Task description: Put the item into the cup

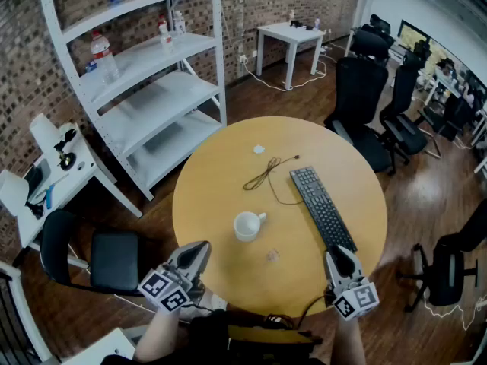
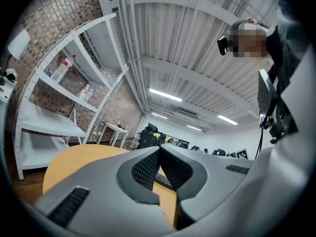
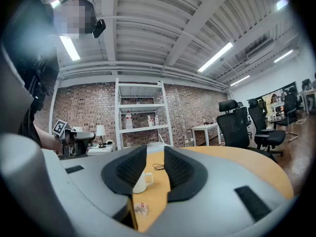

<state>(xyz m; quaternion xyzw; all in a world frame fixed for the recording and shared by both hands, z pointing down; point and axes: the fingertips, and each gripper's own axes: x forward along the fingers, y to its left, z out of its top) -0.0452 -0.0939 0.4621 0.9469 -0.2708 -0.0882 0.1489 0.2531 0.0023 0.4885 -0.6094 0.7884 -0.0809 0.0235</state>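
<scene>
Packet (image 1: 272, 255), a small clear wrapper with a bit of red showing, is lying flat on the round surface (image 1: 221, 166), toward its near edge and about midway between the two tools.

Starting at the left, the left tool (image 1: 202, 246) is hovering over the near-left edge of the surface, its jaws tapering together at the tips with nothing between them. Next, the cup (image 1: 247, 225) is standing upright near the middle, its handle pointing right and its mouth showing open. The packet is sitting near it, a little to the right and closer to the near edge, not touching it. Further right, a keyboard (image 1: 322, 206) is running from the middle toward the near-right edge. The right tool (image 1: 339, 251) is hanging just past the keyboard's near end, jaws standing apart and empty, looking toward the packet and the cup.

The packet is probably very light, thin and crinkly, so it is likely sliding if nudged. Pinching it gently across a raised edge or its middle is looking safest.
</scene>
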